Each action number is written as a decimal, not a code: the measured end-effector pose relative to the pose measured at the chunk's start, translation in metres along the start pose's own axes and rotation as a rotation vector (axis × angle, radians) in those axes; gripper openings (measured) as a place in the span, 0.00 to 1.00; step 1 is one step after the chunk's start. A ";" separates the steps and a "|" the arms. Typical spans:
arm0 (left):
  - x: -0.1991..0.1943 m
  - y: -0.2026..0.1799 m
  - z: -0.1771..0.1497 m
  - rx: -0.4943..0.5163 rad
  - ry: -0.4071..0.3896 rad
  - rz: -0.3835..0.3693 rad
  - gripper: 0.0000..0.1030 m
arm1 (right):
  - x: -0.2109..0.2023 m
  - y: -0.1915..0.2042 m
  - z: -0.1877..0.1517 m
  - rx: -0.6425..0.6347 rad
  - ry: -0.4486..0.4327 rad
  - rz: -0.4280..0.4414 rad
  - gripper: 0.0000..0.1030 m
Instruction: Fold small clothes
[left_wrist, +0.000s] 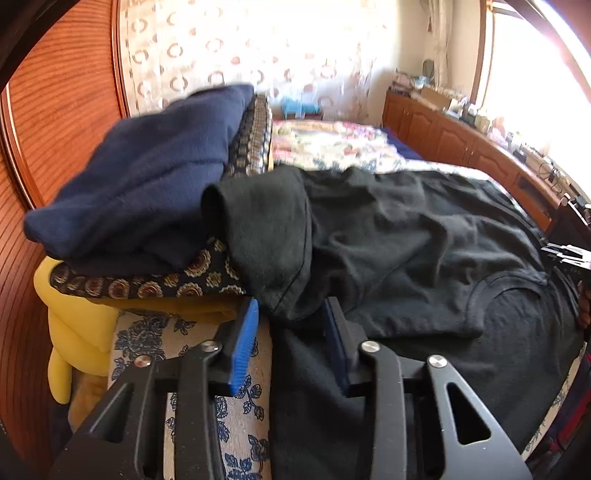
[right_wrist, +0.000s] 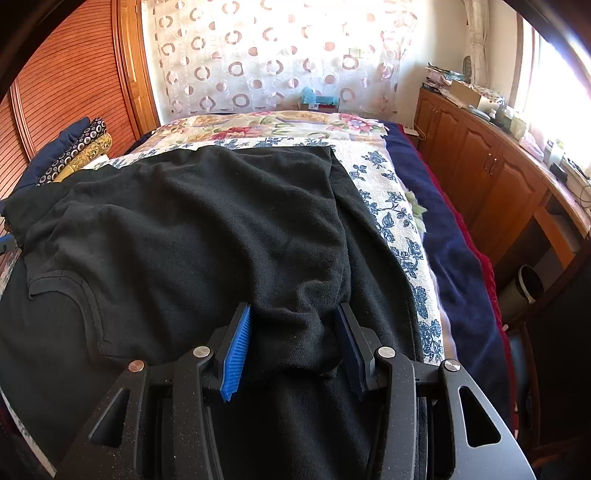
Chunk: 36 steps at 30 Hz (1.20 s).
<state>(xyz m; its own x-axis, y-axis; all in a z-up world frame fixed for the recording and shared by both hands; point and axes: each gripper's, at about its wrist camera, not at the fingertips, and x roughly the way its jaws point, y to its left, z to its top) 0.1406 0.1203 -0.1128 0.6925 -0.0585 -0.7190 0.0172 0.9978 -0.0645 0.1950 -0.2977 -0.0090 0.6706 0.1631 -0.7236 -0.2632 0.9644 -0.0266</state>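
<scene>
A black T-shirt lies spread on the bed, its collar towards the near left in the right wrist view. My left gripper is shut on the shirt's left sleeve. The sleeve stands up from the blue pads and leans against the pile beside it. My right gripper is shut on a bunched fold of the shirt's right side, which fills the gap between its pads. The right gripper's black tip also shows at the left wrist view's right edge.
Folded navy cloth sits on patterned cushions and a yellow cushion at the bed's left. Under the shirt is a blue-flowered sheet. Wooden cabinets and a bin stand right; a slatted wardrobe door left.
</scene>
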 end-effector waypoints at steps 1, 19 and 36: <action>0.002 0.001 0.000 0.001 -0.002 -0.017 0.35 | 0.000 0.001 -0.001 0.000 0.000 0.000 0.46; 0.006 -0.010 0.021 0.056 -0.053 -0.019 0.07 | -0.001 0.001 -0.002 -0.003 -0.004 -0.007 0.46; -0.097 -0.033 0.041 0.015 -0.286 -0.178 0.06 | -0.076 0.001 0.024 -0.052 -0.208 0.052 0.07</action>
<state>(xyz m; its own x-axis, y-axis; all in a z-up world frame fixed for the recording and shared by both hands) 0.1019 0.0942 -0.0124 0.8518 -0.2225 -0.4742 0.1654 0.9732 -0.1596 0.1606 -0.3036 0.0622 0.7824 0.2568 -0.5674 -0.3330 0.9424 -0.0326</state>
